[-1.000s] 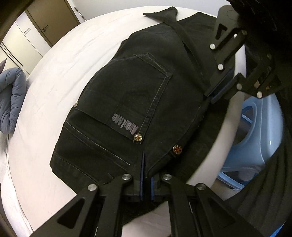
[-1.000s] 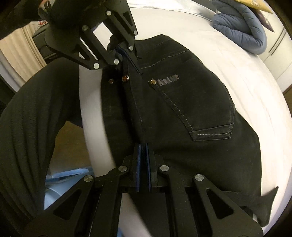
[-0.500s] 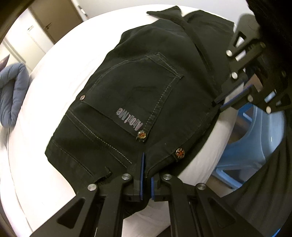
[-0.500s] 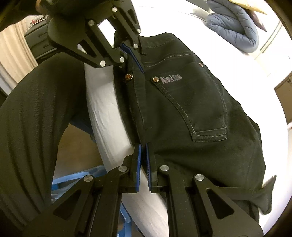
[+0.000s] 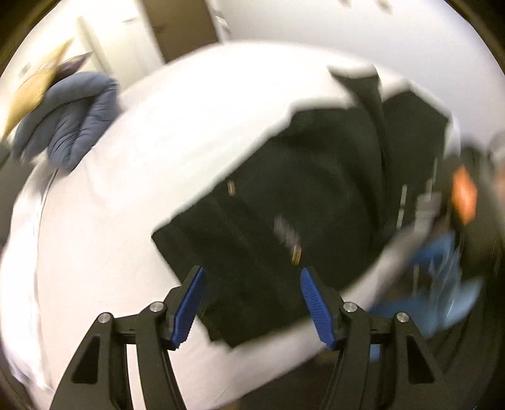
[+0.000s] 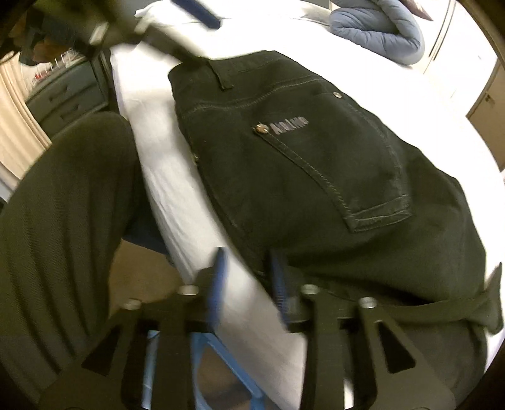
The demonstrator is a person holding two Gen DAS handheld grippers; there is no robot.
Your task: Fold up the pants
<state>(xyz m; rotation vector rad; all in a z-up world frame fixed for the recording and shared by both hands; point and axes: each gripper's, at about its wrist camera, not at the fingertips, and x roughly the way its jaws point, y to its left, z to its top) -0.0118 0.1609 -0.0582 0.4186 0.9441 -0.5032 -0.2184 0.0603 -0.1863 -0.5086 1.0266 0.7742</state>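
Black folded pants lie on the white bed, back pocket and grey logo up. My left gripper hovers above their near waistband end, its jaws opening, blue pads wide apart and touching nothing. In the right wrist view the pants reach the bed's edge. My right gripper is blurred at that edge, its jaws opening, with the pants' hem and the sheet in the gap but not pressed. One blurred finger of the left gripper shows at top left.
A grey-blue quilt is bunched at the far side of the bed. A blue plastic stool stands on the floor beside the bed. A person's dark-trousered leg is close to the bed edge. Grey drawers stand behind.
Both grippers were shut on the pants' edge and have let go, jaws now apart. The left gripper has risen and rolled; the pants rest flat on the bed.
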